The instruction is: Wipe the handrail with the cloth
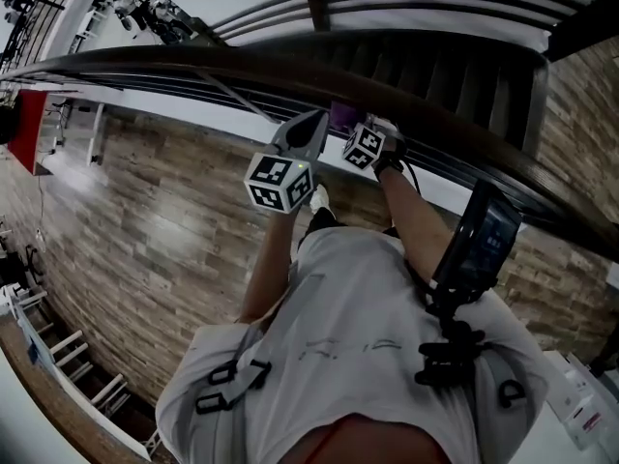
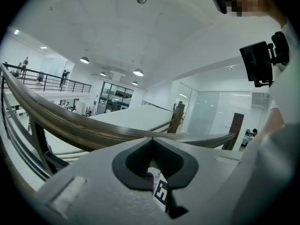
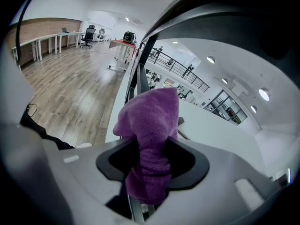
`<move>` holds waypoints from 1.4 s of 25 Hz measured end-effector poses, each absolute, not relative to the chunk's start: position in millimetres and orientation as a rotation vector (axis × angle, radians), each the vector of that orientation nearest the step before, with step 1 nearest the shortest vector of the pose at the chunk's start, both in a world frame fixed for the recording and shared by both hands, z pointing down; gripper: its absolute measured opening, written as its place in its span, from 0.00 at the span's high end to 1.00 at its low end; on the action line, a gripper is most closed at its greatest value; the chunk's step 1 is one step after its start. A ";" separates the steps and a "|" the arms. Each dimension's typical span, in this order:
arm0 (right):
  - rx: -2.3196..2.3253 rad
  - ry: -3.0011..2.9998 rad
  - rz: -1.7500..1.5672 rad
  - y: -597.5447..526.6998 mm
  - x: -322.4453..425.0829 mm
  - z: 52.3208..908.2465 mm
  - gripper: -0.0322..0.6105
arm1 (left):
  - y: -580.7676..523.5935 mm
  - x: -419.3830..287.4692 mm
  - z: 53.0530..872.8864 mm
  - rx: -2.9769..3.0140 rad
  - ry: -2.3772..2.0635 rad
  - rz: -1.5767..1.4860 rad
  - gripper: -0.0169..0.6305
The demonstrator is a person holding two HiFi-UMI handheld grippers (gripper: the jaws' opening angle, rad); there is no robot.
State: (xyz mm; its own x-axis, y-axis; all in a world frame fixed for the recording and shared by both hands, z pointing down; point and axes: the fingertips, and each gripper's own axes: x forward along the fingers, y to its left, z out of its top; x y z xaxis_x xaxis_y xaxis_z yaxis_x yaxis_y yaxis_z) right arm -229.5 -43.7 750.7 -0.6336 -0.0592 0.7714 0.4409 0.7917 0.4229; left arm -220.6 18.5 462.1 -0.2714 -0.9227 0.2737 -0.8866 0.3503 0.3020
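The dark wooden handrail (image 1: 290, 61) curves across the top of the head view. Just below it, my right gripper (image 1: 356, 126) is shut on a purple cloth (image 1: 340, 116). In the right gripper view the cloth (image 3: 151, 121) stands bunched up between the pads of the right gripper (image 3: 150, 151), under the dark rail (image 3: 211, 3). My left gripper (image 1: 308, 129) is close beside the right one, pointing towards the rail. In the left gripper view its tips (image 2: 151, 138) meet, shut on nothing, and the handrail (image 2: 70, 123) sweeps past ahead of them.
Thin metal bars (image 1: 242, 100) run under the rail, with a wooden floor (image 1: 145, 240) far below. A dark device (image 1: 481, 245) hangs on the person's chest harness. A wooden newel post (image 2: 178, 118) stands where the rail ends.
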 end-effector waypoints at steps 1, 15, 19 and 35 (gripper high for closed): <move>-0.279 -2.144 -0.761 -47.0 -226.3 750.1 0.68 | 12.8 -216.5 461.4 1.600 -2.212 -0.116 0.97; -0.184 -2.161 -0.768 -94.3 -162.7 750.9 0.66 | -30.7 -161.4 462.7 1.726 -2.113 -0.068 0.97; -0.159 -2.159 -0.747 -106.8 -147.6 749.2 0.66 | -43.4 -148.1 462.0 1.756 -2.087 -0.055 0.97; -0.006 -2.147 -0.679 -171.4 -65.9 745.8 0.63 | -104.6 -64.8 469.4 1.916 -1.915 0.000 0.97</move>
State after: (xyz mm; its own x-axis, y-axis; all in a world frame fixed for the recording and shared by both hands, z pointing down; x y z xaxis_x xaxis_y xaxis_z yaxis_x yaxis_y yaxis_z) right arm -65.9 -171.4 745.8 -0.6293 -0.2302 0.7423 0.2384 0.8519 0.4663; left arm -64.8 -104.6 469.4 0.0467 -0.9539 0.2964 -0.9540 0.0454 0.2964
